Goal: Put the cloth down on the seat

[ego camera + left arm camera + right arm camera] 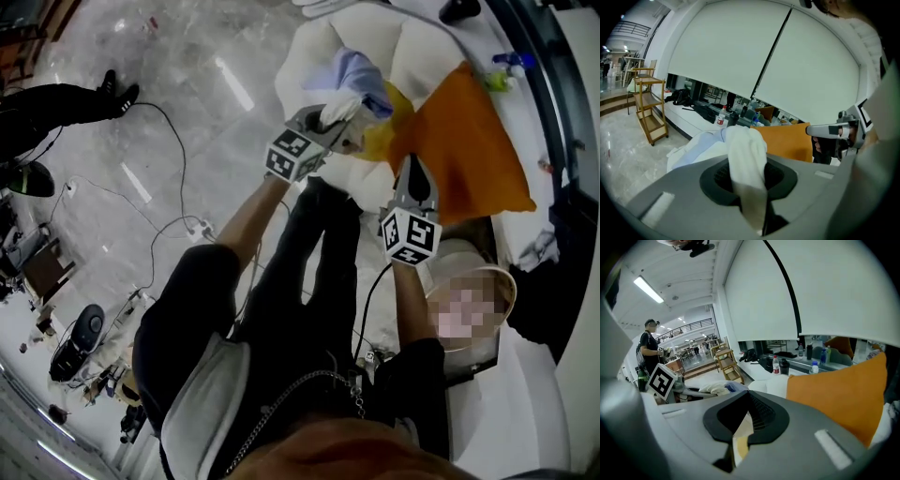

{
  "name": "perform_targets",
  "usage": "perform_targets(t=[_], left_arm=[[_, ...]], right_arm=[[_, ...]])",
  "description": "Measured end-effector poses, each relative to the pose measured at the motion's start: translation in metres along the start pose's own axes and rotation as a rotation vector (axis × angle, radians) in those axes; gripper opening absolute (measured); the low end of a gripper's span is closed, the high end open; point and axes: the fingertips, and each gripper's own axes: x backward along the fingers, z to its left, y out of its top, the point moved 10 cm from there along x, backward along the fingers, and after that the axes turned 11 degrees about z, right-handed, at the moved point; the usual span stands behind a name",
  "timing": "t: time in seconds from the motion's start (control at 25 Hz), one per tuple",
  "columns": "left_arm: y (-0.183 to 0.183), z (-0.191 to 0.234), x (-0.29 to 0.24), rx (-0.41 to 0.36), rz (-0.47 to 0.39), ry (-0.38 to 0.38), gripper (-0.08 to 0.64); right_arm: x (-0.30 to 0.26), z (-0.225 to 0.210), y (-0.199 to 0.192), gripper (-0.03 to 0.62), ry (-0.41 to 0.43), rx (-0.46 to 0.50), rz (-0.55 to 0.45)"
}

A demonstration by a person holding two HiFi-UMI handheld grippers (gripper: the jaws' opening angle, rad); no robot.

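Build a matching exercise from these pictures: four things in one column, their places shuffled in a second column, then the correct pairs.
Things
1. soft white cloth fold
2. thin pale yellow fabric edge
3. light wooden shelf trolley
4. clear plastic bottle with red cap

Places
A. on the low ledge under the white roller blind
B. pinched in the right tongs
C. standing on the glossy pale floor
D. pinched in the left tongs

Pairs: 1-D, 2-B, 3-C, 4-A
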Motion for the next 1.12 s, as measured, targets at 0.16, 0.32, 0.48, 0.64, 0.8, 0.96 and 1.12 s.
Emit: perform_targets(t=[0.16,0.32,0.48,0.64,0.8,0.96,1.12], left_arm=[[-0.019,0.009,-0.028,0.009,0.018,0.005,0.094],[-0.037,0.018,-0.050,0.018,0.068,0.012,0.094],[-0.052,0.030,-0.077,0.041,0.056,0.005,0.094],[-0.080,0.041,-0.101,0.083,0.069,0.008,0.094],[-0.108,0.043,-0.122,0.111,0.089,0.023,0.094],[-0.132,0.050,-0.144,0.137,0.108,0.053,0.094],[-0.164,0.065,-0.172,0.168,0.132,0.064,0.094]], right_arm=[[-0.016,-0.009,-0.025,0.003,0.001,-0.020,0.034],[-0.029,-0.016,-0.051,0.003,0.007,-0.040,0.074],[-0.047,-0.021,-0.074,0.003,0.001,-0.065,0.105],[-0.061,-0.020,-0.098,0.003,0.008,-0.098,0.129],[-0.066,-0.021,-0.125,0.003,0.011,-0.115,0.166],[-0.072,-0.021,-0.147,0.003,0.006,-0.142,0.198],[-0.077,-0.018,-0.169,0.003,0.005,-0.169,0.232]])
